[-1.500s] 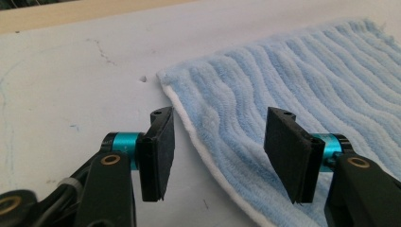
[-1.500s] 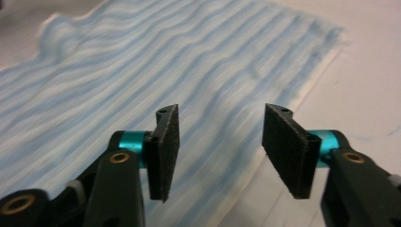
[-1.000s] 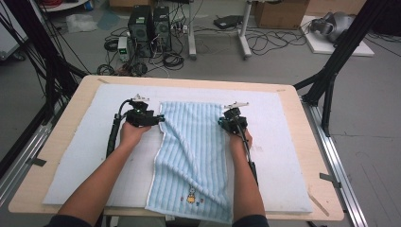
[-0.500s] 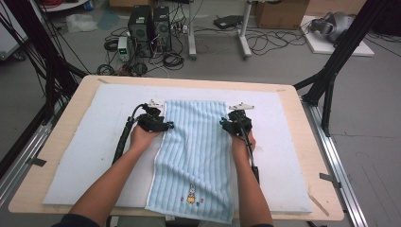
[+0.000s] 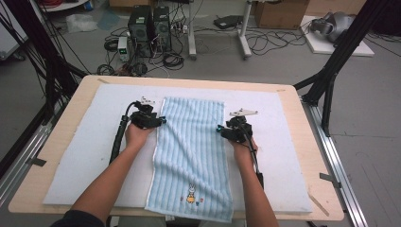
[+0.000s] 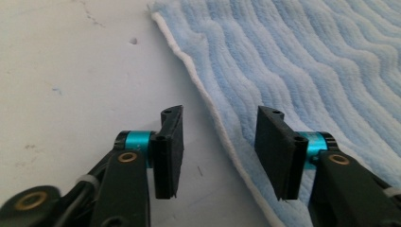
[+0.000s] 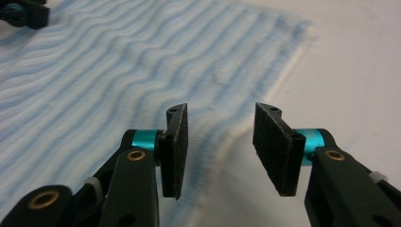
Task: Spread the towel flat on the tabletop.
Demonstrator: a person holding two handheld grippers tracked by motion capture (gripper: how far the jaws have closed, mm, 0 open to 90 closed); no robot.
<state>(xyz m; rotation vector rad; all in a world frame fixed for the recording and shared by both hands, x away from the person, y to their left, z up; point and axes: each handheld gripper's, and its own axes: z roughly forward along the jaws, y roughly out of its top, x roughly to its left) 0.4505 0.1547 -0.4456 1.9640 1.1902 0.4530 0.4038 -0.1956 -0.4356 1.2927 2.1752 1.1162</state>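
A light blue ribbed towel [image 5: 191, 146] lies lengthwise on the white mat [image 5: 90, 151], with a small rabbit picture near its front end. My left gripper [image 5: 160, 121] rests at the towel's left edge, my right gripper [image 5: 220, 128] at its right edge. In the left gripper view the jaws [image 6: 220, 113] stand open astride the white hem of the towel [image 6: 302, 66], pads clear of it. In the right gripper view the jaws [image 7: 221, 109] are also open over the edge of the towel [image 7: 118, 61]. Both pairs of jaws have just been opening.
The mat covers a wooden table [image 5: 307, 146]. On the floor beyond the far edge stand computer towers [image 5: 149, 23] amid cables. Black frame posts [image 5: 331, 71] rise at both sides of the table. A cable trails from the left gripper along the forearm.
The right gripper has let go of the towel's far right corner and slid a little toward the person along the edge. The towel's far end now lies flatter and squarer.
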